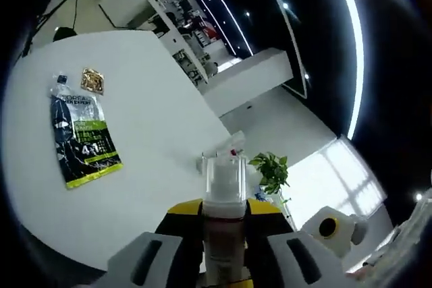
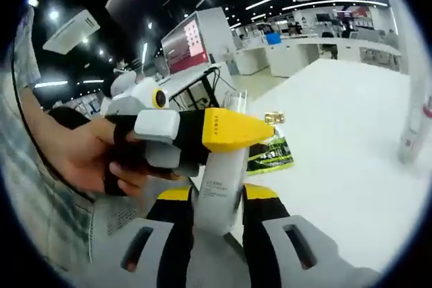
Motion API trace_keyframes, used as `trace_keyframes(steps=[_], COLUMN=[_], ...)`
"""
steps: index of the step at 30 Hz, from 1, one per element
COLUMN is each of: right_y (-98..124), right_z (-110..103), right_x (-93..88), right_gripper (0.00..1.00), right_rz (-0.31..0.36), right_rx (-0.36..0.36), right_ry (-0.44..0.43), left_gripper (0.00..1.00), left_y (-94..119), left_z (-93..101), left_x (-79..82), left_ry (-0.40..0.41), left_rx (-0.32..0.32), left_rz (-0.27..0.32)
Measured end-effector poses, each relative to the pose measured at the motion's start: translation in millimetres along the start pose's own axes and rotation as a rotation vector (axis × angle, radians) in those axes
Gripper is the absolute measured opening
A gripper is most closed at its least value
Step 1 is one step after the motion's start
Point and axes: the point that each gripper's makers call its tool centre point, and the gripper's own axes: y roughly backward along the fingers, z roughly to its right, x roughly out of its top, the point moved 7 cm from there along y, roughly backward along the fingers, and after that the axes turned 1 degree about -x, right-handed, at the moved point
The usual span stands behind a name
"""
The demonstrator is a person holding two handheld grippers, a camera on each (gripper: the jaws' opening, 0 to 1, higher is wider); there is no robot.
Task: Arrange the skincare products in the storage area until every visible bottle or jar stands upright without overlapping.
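Two grippers meet on one bottle here. In the left gripper view, the left gripper (image 1: 223, 234) has its yellow-and-black jaws closed tight against the sides of a pump bottle (image 1: 223, 193), which stands straight up between them with its clear cap rising just above the jaw tips. Beyond the bottle spreads a white table (image 1: 155, 99), and well off to the left of the jaws a dark sachet (image 1: 82, 139) with green lettering lies flat on it; just past the sachet's far end sits a small gold packet (image 1: 93, 80). To the right of the bottle, farther off, a small green plant (image 1: 271, 171) shows past the table edge. In the right gripper view, the right gripper (image 2: 214, 217) also clamps the pump bottle (image 2: 219, 183), its jaws pressed to the pale lower body. Directly above those jaws the left gripper (image 2: 233, 130) comes in from the left, lying sideways across the bottle's upper part, its yellow jaw tip pointing right. A hand (image 2: 88, 156) wraps around that gripper's handle, fingers curled under it, with a checked sleeve (image 2: 34, 187) running down the left. Past the bottle the sachet (image 2: 270, 154) and gold packet (image 2: 274, 119) lie on the white table (image 2: 351, 153), and a slim clear tube (image 2: 413, 133) stands far to the right.
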Motion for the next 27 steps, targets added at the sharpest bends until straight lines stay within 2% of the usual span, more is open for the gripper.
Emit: trace_keyframes(steps=[1, 4, 5, 7, 8, 9, 10, 11, 12, 13, 14, 16, 18, 19, 20, 22, 23, 24, 25, 26, 27], right_y=[1, 8, 10, 15, 15, 17, 18, 19, 19, 20, 20, 16, 12, 10, 7, 3, 1, -2, -4, -6, -9], right_z=[3, 3, -1, -10, -12, -18, -22, -25, -27, -30, -32, -29, -27, -25, -23, -22, -22, -20, -20, -19, -20], right_x=[2.0, 8.1, 11.3, 13.3, 13.5, 13.1, 13.1, 13.9, 14.4, 14.9, 14.8, 13.4, 9.6, 8.0, 6.1, 4.6, 4.5, 5.7, 6.7, 8.1, 8.7], right_gripper=[0.22, 0.21, 0.21, 0.21, 0.21, 0.21, 0.21, 0.21, 0.21, 0.21, 0.21, 0.22, 0.21, 0.20, 0.20, 0.20, 0.22, 0.27, 0.30, 0.33, 0.34], right_rz=[0.035, 0.105, 0.152, 0.181, 0.189, 0.174, 0.171, 0.181, 0.196, 0.188, 0.179, 0.176, 0.128, 0.117, 0.105, 0.080, 0.068, 0.062, 0.058, 0.049, 0.035], right_rx=[0.026, 0.129, 0.206, 0.342, 0.376, 0.464, 0.512, 0.547, 0.567, 0.618, 0.629, 0.560, 0.468, 0.413, 0.323, 0.217, 0.167, 0.086, 0.037, -0.027, -0.060], right_ry=[-0.065, -0.251, -0.338, -0.475, -0.509, -0.576, -0.618, -0.653, -0.650, -0.671, -0.669, -0.592, -0.534, -0.491, -0.398, -0.271, -0.242, -0.196, -0.167, -0.087, -0.029], left_gripper=[0.23, 0.23, 0.24, 0.26, 0.27, 0.28, 0.28, 0.28, 0.28, 0.28, 0.27, 0.27, 0.27, 0.26, 0.26, 0.26, 0.26, 0.26, 0.26, 0.26, 0.26], left_y=[2, 11, 14, 18, 20, 21, 24, 25, 28, 30, 32, 33, 32, 31, 30, 30, 30, 30, 29, 29, 28], left_z=[0.4, 6.3, 9.8, 15.8, 18.6, 21.3, 26.2, 27.1, 28.9, 31.1, 31.3, 23.4, 16.7, 9.7, 6.2, -0.7, -2.5, -4.7, -10.3, -14.1, -18.6], left_x=[0.9, 7.5, 10.2, 10.0, 10.3, 10.1, 8.9, 9.1, 10.3, 10.5, 10.1, 10.5, 9.0, 9.4, 9.3, 9.3, 10.4, 11.5, 14.5, 16.0, 18.8], left_ry=[-0.003, 0.026, 0.053, 0.096, 0.086, 0.070, 0.094, 0.119, 0.121, 0.100, 0.101, 0.093, 0.088, 0.041, 0.017, -0.028, -0.039, -0.039, -0.021, -0.005, -0.005], left_rx=[-0.016, -0.151, -0.214, -0.294, -0.336, -0.367, -0.417, -0.431, -0.457, -0.490, -0.505, -0.498, -0.475, -0.422, -0.390, -0.315, -0.296, -0.272, -0.237, -0.216, -0.186], left_rz=[-0.002, 0.013, 0.017, -0.027, -0.046, -0.057, -0.092, -0.113, -0.120, -0.118, -0.132, -0.129, -0.136, -0.115, -0.110, -0.106, -0.096, -0.084, -0.053, -0.040, -0.010])
